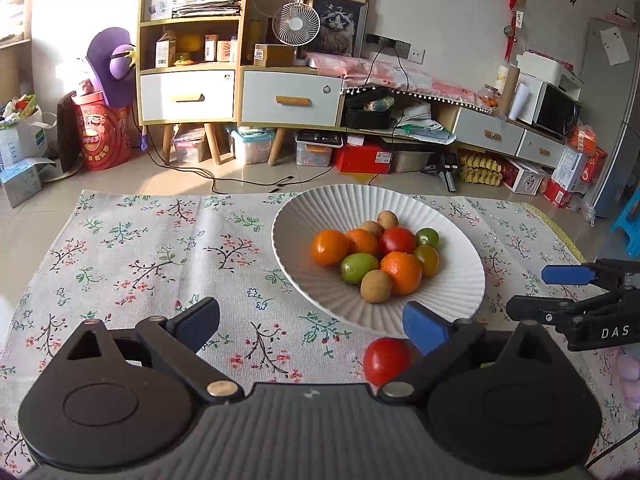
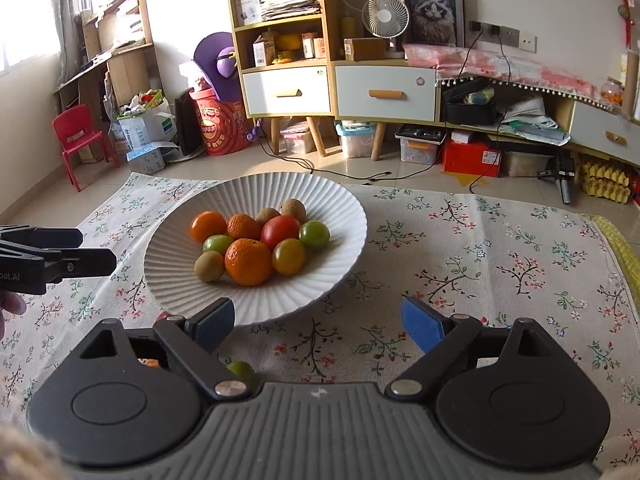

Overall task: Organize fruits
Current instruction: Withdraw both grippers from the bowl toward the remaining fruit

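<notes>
Both sets of fingers spread wide, nothing between the pads. Left gripper (image 1: 314, 324) hanging low over the floral cloth (image 1: 140, 264), its fingers pointing down and forward; right gripper (image 2: 320, 320) likewise, seen also from the left wrist off to the right of the left fingers.

Ahead of both finger pairs: a white ribbed plate (image 1: 452, 240), piled at its middle with small fruit. Oranges (image 1: 401, 273), a red tomato (image 1: 397, 240), green ones (image 1: 359, 267), a yellowish one (image 1: 427, 259), brown kiwi-like ones (image 1: 376, 286) nearest the left fingertips. All touching, heaped together in the dip of the plate, probably rolled there because the dish slopes inward.

Off the plate: a loose red tomato (image 1: 386, 361) on the cloth just under and inside the left gripper's right finger, close to the plate's near rim. A loose green fruit (image 2: 240, 370) on the cloth just behind the right gripper's left finger, mostly hidden by the body. A sliver of orange behind that same finger, too covered to name.

Likely reading: wide stance ready for a fresh pick, with strays lying nearest the fingers. Most fruit gathered; a few left outside.
</notes>
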A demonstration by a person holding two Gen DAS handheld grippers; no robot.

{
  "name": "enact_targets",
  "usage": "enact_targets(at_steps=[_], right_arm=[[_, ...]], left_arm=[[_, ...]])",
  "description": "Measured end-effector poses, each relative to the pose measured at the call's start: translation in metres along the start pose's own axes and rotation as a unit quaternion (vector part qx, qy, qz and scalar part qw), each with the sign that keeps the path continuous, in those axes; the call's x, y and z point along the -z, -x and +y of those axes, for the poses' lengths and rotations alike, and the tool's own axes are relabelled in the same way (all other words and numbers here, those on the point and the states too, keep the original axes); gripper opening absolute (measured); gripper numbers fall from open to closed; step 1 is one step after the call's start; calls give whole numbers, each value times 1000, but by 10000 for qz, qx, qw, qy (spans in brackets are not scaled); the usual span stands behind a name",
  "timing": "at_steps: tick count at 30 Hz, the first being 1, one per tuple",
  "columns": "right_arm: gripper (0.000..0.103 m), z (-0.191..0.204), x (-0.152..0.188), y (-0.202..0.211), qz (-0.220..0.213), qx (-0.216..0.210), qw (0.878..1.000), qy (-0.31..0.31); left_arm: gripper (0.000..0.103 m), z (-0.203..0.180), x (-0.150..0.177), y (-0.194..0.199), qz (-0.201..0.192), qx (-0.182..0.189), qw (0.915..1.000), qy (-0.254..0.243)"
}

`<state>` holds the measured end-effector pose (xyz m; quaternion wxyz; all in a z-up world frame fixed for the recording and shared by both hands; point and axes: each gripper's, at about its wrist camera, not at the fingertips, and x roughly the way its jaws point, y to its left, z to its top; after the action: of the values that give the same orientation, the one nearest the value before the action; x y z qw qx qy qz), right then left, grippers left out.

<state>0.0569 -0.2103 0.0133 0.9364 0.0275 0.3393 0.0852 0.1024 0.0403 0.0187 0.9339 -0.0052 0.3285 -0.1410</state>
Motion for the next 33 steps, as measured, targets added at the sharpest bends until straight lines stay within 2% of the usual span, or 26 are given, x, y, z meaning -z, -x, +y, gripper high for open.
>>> enact_targets(at_steps=[12, 18, 27, 33], right_arm=[[102, 12, 18, 19, -63, -110, 9999, 25], [102, 17, 32, 19, 18, -133, 9997, 200], [102, 20, 47, 20, 102, -66, 9997, 230], [102, 26, 60, 17, 278, -89, 9985, 473]], left_arm=[[95, -8, 25, 24, 88, -119, 9999, -25], [95, -7, 48, 19, 226, -52, 9996, 135], [95, -25, 70, 15, 252, -46, 9993, -287], [95, -27, 79, 5, 322, -135, 9985, -415]])
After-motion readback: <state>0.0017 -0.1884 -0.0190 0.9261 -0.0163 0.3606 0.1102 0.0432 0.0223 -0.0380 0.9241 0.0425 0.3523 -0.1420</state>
